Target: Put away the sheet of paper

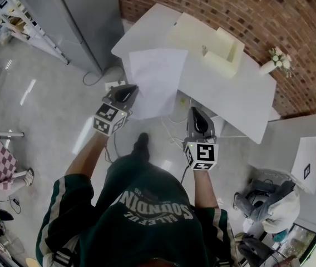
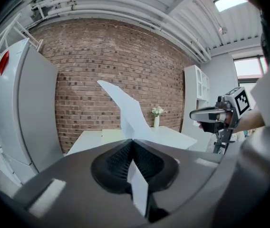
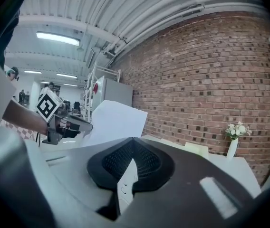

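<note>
The white sheet of paper [image 1: 157, 77] is in the air over the near left part of the white table [image 1: 230, 93]. My left gripper [image 1: 129, 88] is shut on its near left edge. In the left gripper view the sheet [image 2: 128, 110] rises bent from the closed jaw tips [image 2: 133, 139]. My right gripper [image 1: 196, 111] is shut with nothing in it, just right of the sheet's near corner and apart from it. From the right gripper [image 3: 133, 137] I see the sheet [image 3: 113, 120] and the left gripper [image 3: 88, 126] to the left. A cream open box [image 1: 222, 52] stands on the table.
A small vase of white flowers [image 1: 277, 60] stands at the table's far right end by the brick wall. A tall grey cabinet [image 1: 80, 15] is to the left and a white cabinet [image 1: 308, 160] to the right. Cables lie on the floor under the table's near edge.
</note>
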Demonstrator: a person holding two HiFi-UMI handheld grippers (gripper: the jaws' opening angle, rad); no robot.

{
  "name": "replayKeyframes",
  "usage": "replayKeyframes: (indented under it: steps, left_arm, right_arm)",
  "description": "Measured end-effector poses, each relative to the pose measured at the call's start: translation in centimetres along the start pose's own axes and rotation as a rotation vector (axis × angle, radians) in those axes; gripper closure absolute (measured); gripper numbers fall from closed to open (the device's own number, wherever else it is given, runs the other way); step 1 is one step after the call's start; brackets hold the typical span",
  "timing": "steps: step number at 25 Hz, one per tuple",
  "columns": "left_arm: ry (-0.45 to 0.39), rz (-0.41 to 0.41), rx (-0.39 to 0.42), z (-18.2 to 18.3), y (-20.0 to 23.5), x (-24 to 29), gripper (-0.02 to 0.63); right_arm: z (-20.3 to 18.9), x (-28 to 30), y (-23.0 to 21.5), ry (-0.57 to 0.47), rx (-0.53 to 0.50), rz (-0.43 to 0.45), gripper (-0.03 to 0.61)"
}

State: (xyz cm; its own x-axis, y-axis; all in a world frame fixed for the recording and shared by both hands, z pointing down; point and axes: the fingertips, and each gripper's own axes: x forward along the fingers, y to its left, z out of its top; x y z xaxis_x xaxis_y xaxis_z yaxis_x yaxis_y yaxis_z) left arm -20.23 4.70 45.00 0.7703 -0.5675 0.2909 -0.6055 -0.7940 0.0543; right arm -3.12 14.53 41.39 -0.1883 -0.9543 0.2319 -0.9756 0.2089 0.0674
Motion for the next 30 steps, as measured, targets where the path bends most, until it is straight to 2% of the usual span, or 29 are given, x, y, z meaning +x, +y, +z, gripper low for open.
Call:
replayKeyframes:
  steps: [12, 23, 30]
  left_arm:
    - [0.023, -0.061, 0.031, 0.8, 6.8, 5.7, 0.601]
    - [0.031, -0.095, 0.021, 1.3, 8.8, 10.6, 0.601]
    - [0.046, -0.111, 0.027, 2.2, 9.8, 15.9, 0.601]
  right_arm:
    - [1.8, 8.2, -1.9, 0.005, 0.017, -0.045, 0.578]
    - [1.3, 10.9, -5.6, 0.020, 0.038, -0.103, 0.578]
    - [0.5, 14.2, -9.2, 0.022, 0.055, -0.110, 0.578]
